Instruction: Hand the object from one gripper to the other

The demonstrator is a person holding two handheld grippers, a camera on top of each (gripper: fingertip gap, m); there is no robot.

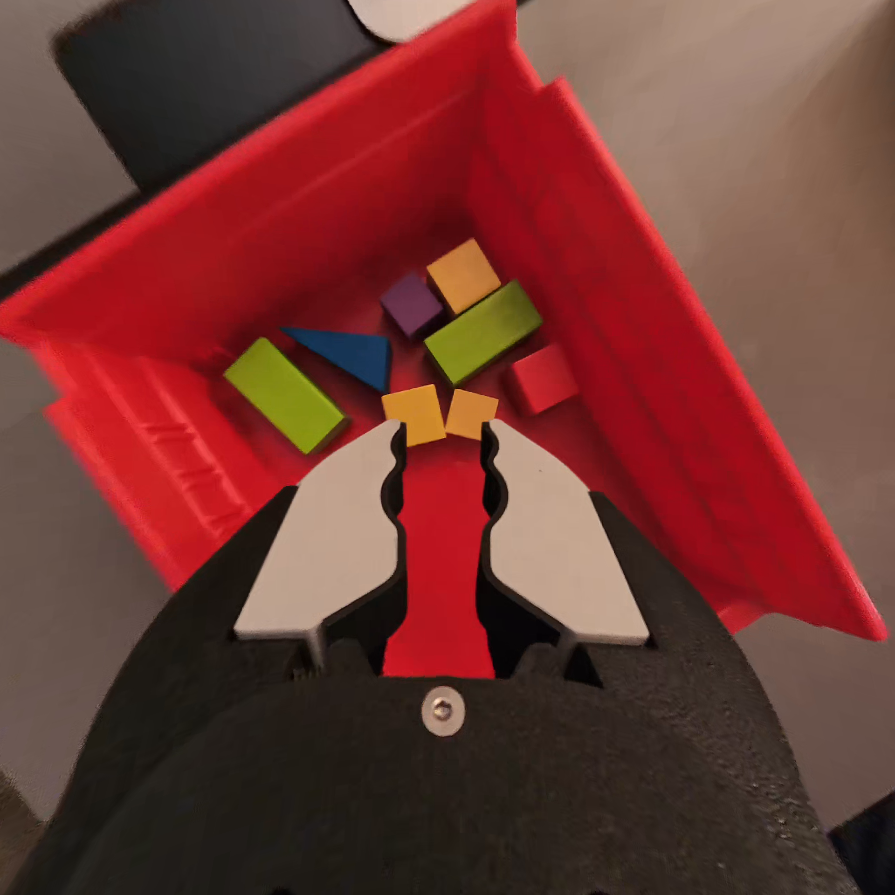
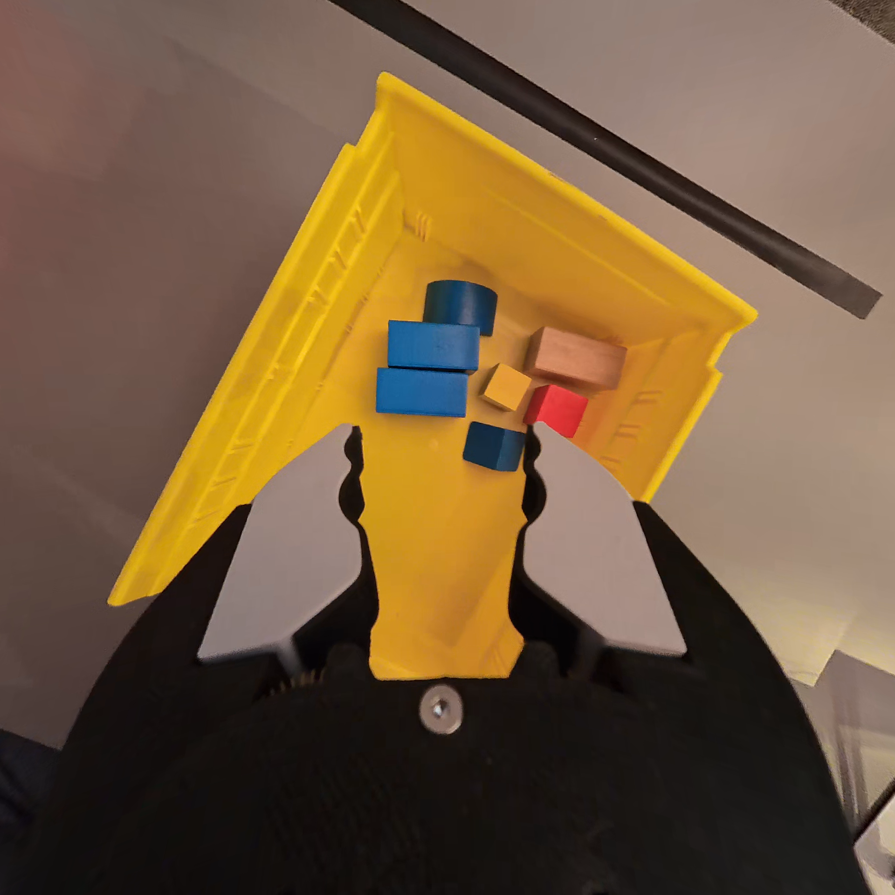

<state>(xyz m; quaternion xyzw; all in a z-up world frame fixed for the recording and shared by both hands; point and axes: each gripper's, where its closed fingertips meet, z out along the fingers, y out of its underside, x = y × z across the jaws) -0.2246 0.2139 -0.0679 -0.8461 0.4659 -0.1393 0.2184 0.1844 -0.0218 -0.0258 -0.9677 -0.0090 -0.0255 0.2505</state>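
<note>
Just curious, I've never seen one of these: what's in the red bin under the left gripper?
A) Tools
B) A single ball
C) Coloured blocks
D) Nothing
C: the red bin holds loose coloured blocks, such as a blue wedge and a purple cube.

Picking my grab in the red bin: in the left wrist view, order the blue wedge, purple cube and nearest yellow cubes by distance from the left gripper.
1. Two yellow cubes, at the left gripper fingertips; too close to rank.
2. Blue wedge, beyond, left.
3. Purple cube, farthest, deeper in the red bin.
</note>
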